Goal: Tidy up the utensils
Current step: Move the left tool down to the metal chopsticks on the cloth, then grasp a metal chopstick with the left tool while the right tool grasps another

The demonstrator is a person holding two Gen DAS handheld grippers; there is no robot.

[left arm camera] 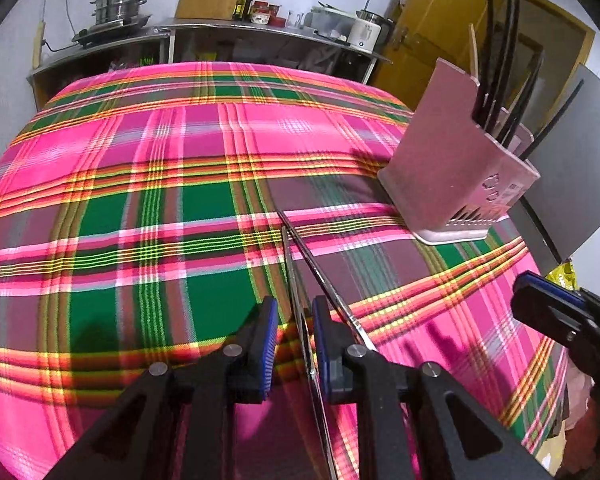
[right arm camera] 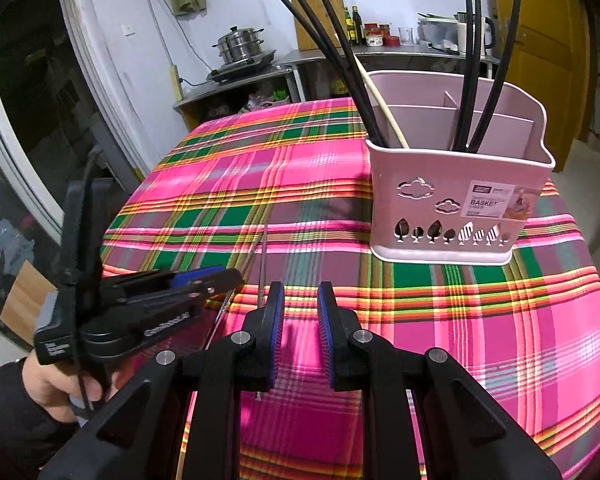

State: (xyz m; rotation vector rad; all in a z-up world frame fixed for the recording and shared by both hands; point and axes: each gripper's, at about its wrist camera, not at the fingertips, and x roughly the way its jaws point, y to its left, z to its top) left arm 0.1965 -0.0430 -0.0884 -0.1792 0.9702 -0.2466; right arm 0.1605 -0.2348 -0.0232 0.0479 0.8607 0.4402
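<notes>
Both black two-finger grippers stood slightly spread: the left gripper (left arm camera: 295, 320) bracketed two thin metal chopsticks (left arm camera: 290, 256) lying on the plaid tablecloth (left arm camera: 140, 208), while the right gripper (right arm camera: 299, 312) was empty. Black chopsticks (right arm camera: 332, 40) already filled the pink plastic basket (right arm camera: 460, 200); this pair remained.

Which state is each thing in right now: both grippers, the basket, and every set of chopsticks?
left gripper: open, astride one metal chopstick
right gripper: open, holding nothing
metal chopsticks: two, crossed, lying on the tablecloth
basket: upright on the cloth
black chopsticks: standing in the basket, leaning
wooden chopstick: standing in the basket, leaning
</notes>
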